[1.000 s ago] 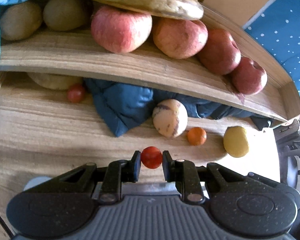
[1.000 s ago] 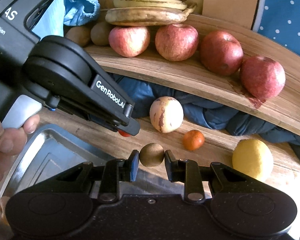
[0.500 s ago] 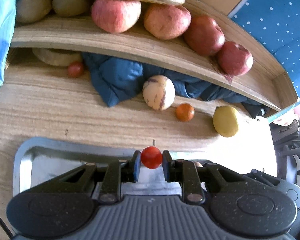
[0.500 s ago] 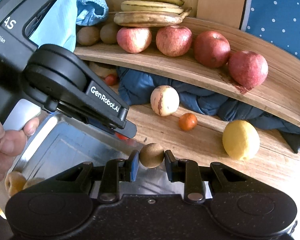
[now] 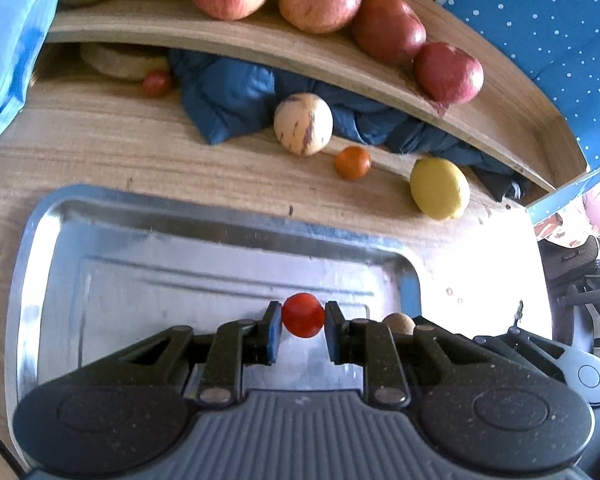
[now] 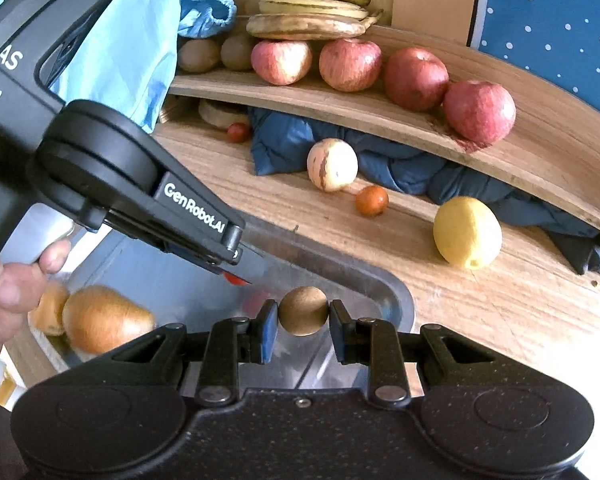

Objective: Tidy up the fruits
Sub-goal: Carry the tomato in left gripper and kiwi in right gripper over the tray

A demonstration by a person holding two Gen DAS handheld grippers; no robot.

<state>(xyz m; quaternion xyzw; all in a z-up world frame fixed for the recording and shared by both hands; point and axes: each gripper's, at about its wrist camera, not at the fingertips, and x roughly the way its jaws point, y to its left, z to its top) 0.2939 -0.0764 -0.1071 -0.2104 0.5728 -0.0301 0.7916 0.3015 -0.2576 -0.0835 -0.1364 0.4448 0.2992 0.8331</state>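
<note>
Your right gripper (image 6: 303,322) is speckled matte black, with blue pads on the fingers (image 6: 269,334), silver pivot screws and round side housings. Your left gripper (image 5: 302,328) matches, with a ribbed grey base and white "GenRobot.AI" lettering along its arm.

light: strong daylight is seen in both views, brightest at the right of each frame.
glare: the wooden tabletop (image 5: 480,264) is washed out to white at the middle right of the left wrist view; pale reflections are carried by the metal tray (image 5: 220,248).
shadows: the space under the curved shelf (image 6: 380,108) is kept dark; soft shadows are cast beside the yellow fruit (image 6: 466,232).
blur: the brown fruits (image 6: 104,318) at the lower left of the right wrist view are smeared; the blue cloth at the upper left is softened.
distortion: straight edges are bent by the fisheye, and black corners are left.
</note>
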